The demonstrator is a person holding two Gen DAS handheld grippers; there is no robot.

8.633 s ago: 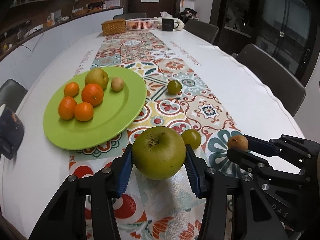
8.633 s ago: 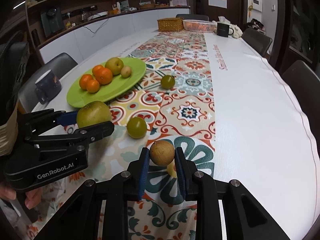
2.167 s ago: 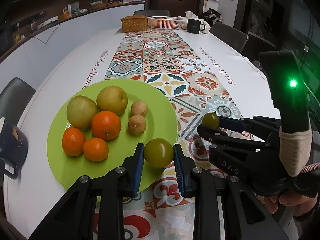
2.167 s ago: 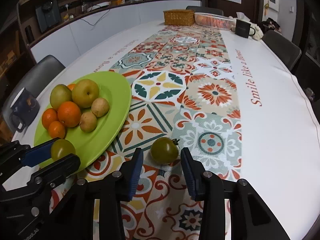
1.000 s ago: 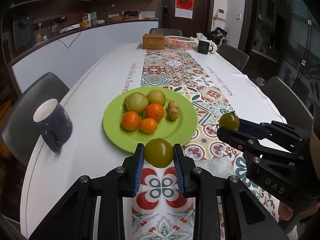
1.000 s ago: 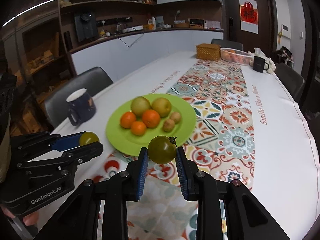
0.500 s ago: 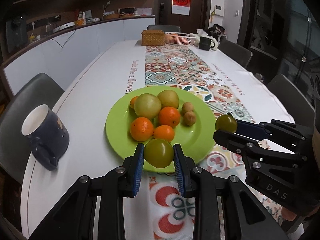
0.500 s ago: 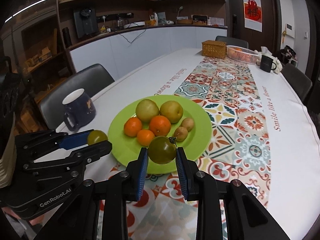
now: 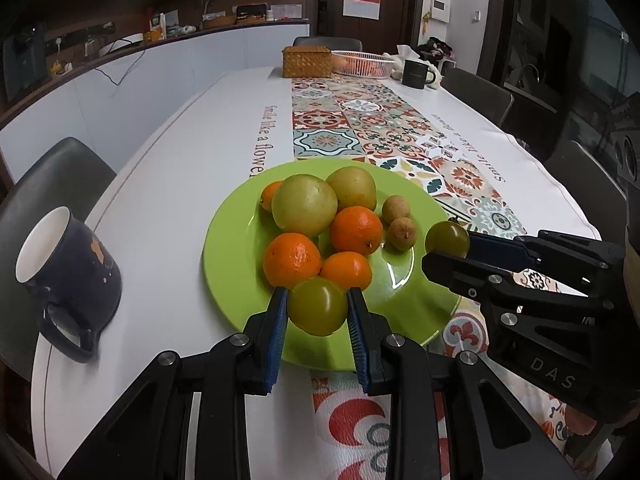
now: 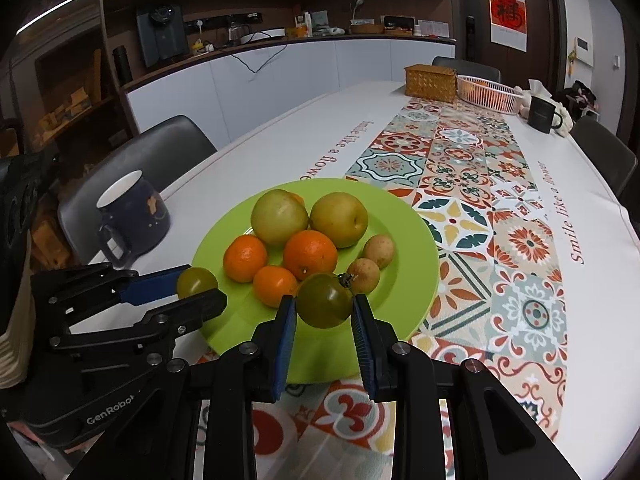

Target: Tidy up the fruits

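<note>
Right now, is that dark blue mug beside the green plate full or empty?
Cannot tell: the dark blue mug shows only its white rim.

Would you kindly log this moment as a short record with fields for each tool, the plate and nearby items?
left tool: shut on a green fruit, held over the plate's near edge
right tool: shut on a stemmed green fruit, also over the plate's near edge
plate: green; holds four oranges, two large yellow-green fruits, two small brown fruits
mug: dark blue, on the table left of the plate
far end: wicker box, white basket, black mug
</note>
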